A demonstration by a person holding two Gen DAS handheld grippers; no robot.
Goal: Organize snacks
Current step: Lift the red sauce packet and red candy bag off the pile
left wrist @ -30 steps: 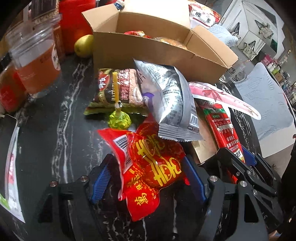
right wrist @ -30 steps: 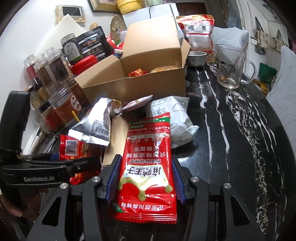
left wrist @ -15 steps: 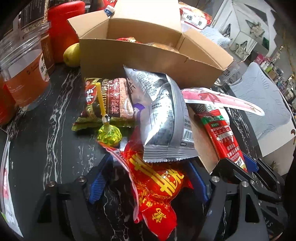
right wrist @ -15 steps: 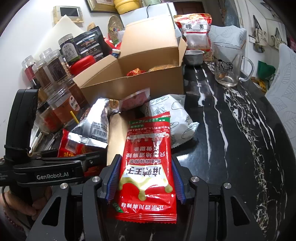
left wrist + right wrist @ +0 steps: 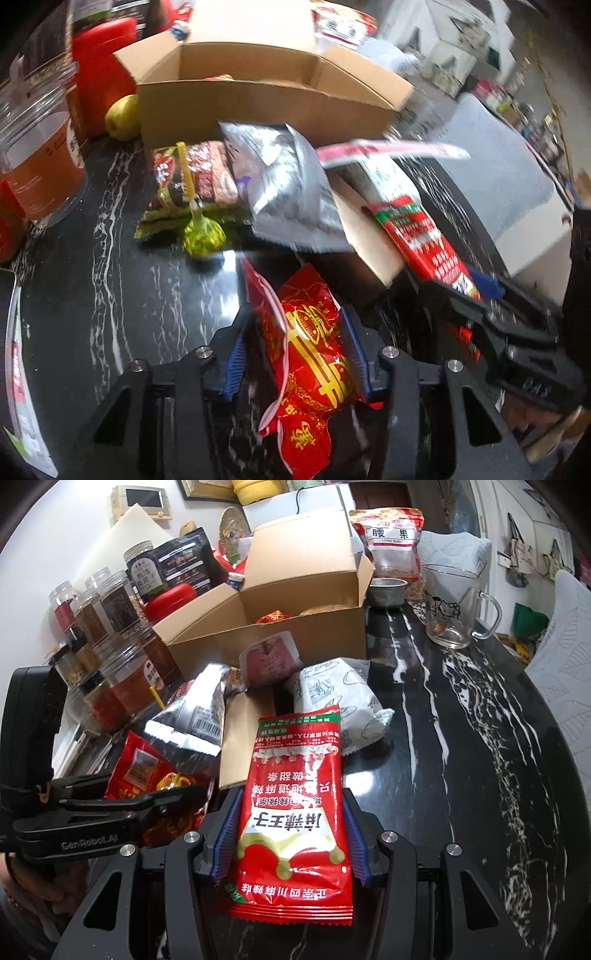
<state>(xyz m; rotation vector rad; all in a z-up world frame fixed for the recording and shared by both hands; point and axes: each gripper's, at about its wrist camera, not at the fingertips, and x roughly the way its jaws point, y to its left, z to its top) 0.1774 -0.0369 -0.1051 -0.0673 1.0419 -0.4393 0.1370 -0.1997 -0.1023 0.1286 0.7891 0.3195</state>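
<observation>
Red foil with gold characters fills the left tongs (image 5: pixel 293 354): a puffy red-and-gold snack bag (image 5: pixel 314 365) stands on edge between the blue pads, and the jaws are closing on it, the pads already pressing its sides. It sits at the near edge of the black marbled surface (image 5: pixel 110 295). Just beyond it lies a green-wrapped lollipop (image 5: pixel 203 236) with a yellow stick, resting against a flat dark snack packet (image 5: pixel 192 184). A silver pouch (image 5: pixel 291 195) leans over that packet, in front of the open cardboard box (image 5: pixel 258 103) at the far side. A yellow-green fruit (image 5: pixel 122 116) sits left of the box, beside a clear cup of brown liquid (image 5: pixel 40 162).

The right tongs (image 5: pixel 291 834) grip a flat red spicy-strip packet (image 5: pixel 295 812) by its two long edges; its far end points toward the box (image 5: pixel 295 627). A white printed wrapper (image 5: pixel 340 701) lies just beyond it, and a pink-and-white pack (image 5: pixel 269 661) leans against the box front. Jars (image 5: pixel 110 602) crowd the far left; a glass mug (image 5: pixel 450 609) stands at the far right, and a cashew bag (image 5: pixel 391 542) rises behind the box. Inside the box a few snacks show, too hidden to name.
</observation>
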